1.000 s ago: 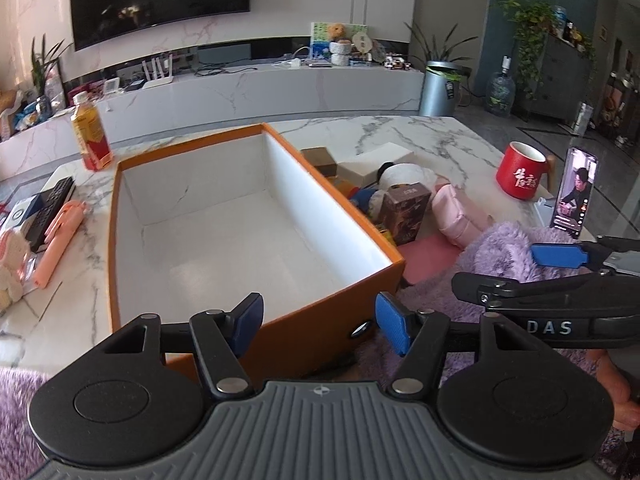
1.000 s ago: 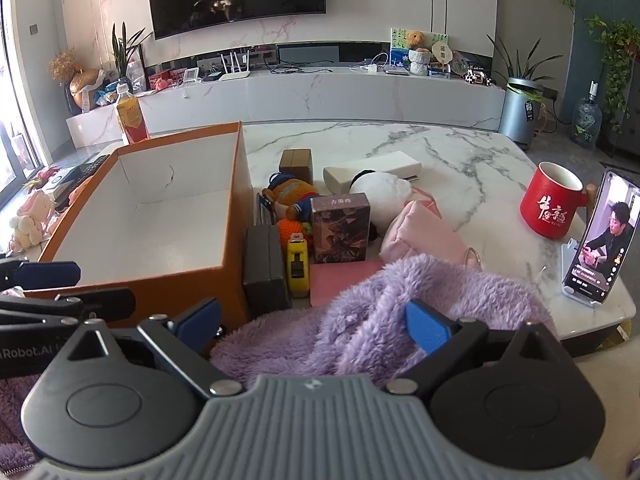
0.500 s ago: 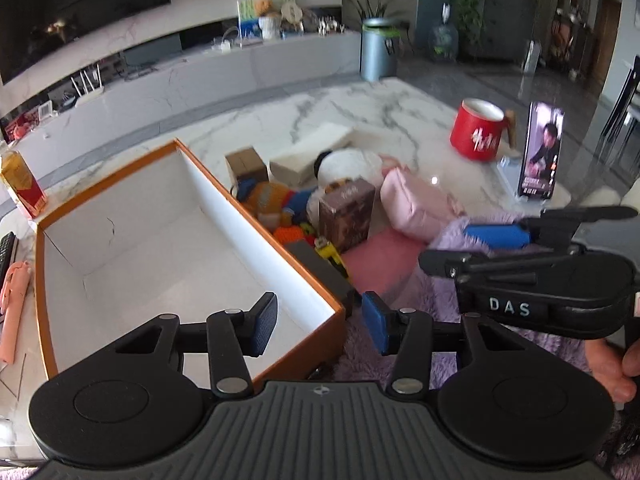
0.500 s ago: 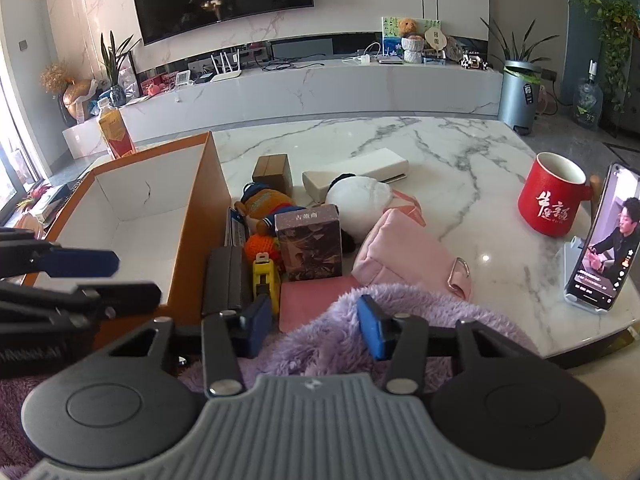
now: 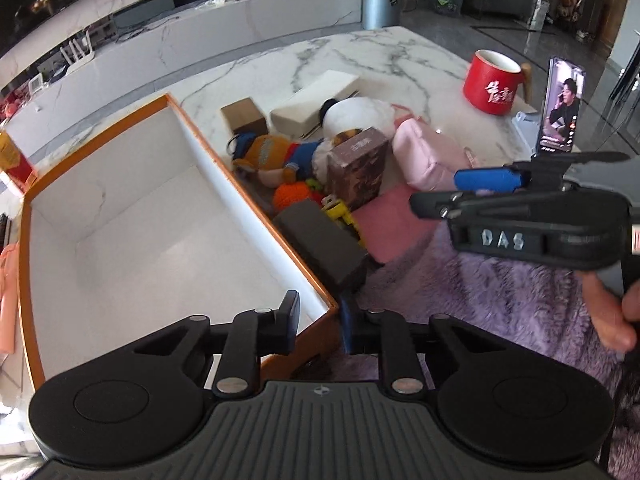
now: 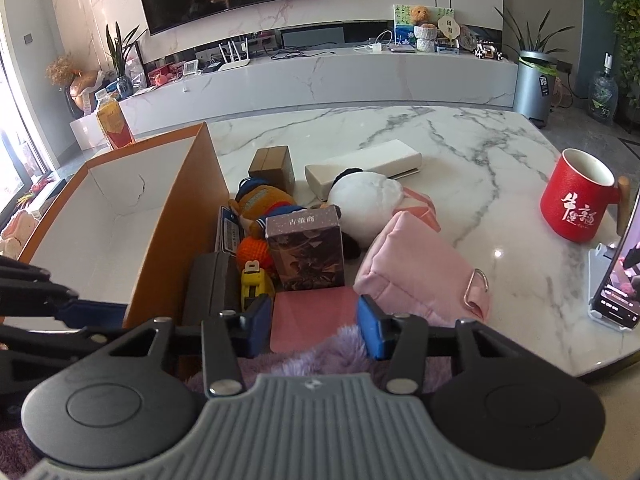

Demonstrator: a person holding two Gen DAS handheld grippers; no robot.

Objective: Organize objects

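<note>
Left claw (image 5: 318,320) straddles the box (image 5: 256,216) corner, fingers narrowly apart; right claw (image 6: 312,330) hangs parted above the purple fluff (image 6: 332,354).

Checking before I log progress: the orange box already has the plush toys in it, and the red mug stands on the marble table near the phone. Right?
Not quite. The orange box holds nothing; the left wrist view shows its white interior bare. The plush toys lie on the marble table beside it. The red mug does stand near the phone.
</note>
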